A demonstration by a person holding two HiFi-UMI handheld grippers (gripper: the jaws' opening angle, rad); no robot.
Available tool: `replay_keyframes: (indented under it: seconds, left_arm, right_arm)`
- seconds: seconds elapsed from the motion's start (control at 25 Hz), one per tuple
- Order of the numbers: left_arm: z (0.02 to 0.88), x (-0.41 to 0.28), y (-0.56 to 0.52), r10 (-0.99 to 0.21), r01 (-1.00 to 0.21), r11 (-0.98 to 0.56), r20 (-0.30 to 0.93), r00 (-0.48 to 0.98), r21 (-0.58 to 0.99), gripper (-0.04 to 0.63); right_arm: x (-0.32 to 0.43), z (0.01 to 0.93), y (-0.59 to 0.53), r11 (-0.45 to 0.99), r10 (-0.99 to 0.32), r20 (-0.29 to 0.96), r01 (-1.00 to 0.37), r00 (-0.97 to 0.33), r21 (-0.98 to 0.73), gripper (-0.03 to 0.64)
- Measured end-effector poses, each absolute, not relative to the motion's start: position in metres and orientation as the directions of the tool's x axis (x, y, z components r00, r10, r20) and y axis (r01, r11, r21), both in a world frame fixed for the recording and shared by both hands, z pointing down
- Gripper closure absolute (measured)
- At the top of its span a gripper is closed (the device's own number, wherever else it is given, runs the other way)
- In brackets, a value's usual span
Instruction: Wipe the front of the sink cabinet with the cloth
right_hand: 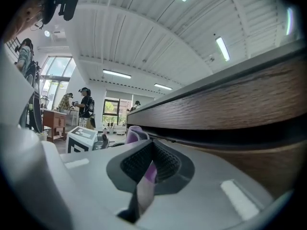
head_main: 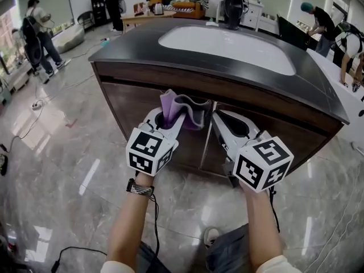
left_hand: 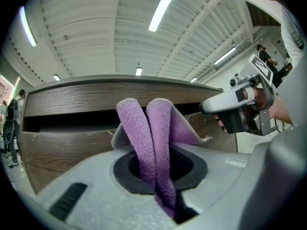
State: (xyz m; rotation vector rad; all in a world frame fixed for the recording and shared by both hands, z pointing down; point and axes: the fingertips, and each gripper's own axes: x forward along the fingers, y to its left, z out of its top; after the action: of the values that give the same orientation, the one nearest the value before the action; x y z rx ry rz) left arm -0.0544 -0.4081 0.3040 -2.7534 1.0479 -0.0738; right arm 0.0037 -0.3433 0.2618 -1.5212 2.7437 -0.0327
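The purple cloth [head_main: 190,110] hangs in folds against the dark wood front of the sink cabinet [head_main: 131,104], just under the black countertop [head_main: 142,53]. My left gripper [head_main: 168,118] is shut on the cloth's left part. In the left gripper view two folds of the cloth [left_hand: 144,133] rise out of the left gripper [left_hand: 156,171], close to the cabinet front [left_hand: 62,147]. My right gripper [head_main: 216,117] meets the cloth's right edge. In the right gripper view the right gripper [right_hand: 151,169] stands shut with a purple strip between its pads, and the cloth [right_hand: 134,134] bulges to the left.
A white basin [head_main: 227,44] is set in the countertop. Cables [head_main: 34,104] trail over the glossy floor at left. Several people [head_main: 37,36] stand by tables far behind and at right. My shoe [head_main: 211,238] is on the floor below the cabinet doors.
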Motion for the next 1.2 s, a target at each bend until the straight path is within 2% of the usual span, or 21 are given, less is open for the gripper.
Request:
replay_keyframes:
  seconds: [0.32,0.72,0.96,1.2]
  left_arm:
    - [0.302,-0.106,-0.432,-0.745,-0.735,-0.654,-0.016,0.667,-0.176,0.541]
    - [0.303,-0.144,-0.45,-0.774,-0.755,-0.622,0.019,0.632,-0.206,0.537]
    - [0.297,-0.19,-0.473,-0.868,-0.841,-0.477,-0.014,0.497,-0.254,0.536]
    - [0.3,-0.252,-0.499,-0.923,-0.91,-0.373,-0.028,0.383,-0.181,0.537]
  right_arm:
    - [-0.013,0.274,-0.35,0.558,-0.828,0.038,-0.828,-0.56,-0.046,0.611]
    - [-0.056,0.287,-0.356,0.649,-0.756,0.047,-0.757,-0.653,-0.076,0.611]
    - [-0.066,0.284,-0.361,0.676,-0.734,0.036,-0.735,-0.678,-0.061,0.611]
    - [-0.07,0.284,-0.361,0.678,-0.731,0.021,-0.73,-0.682,-0.083,0.611]
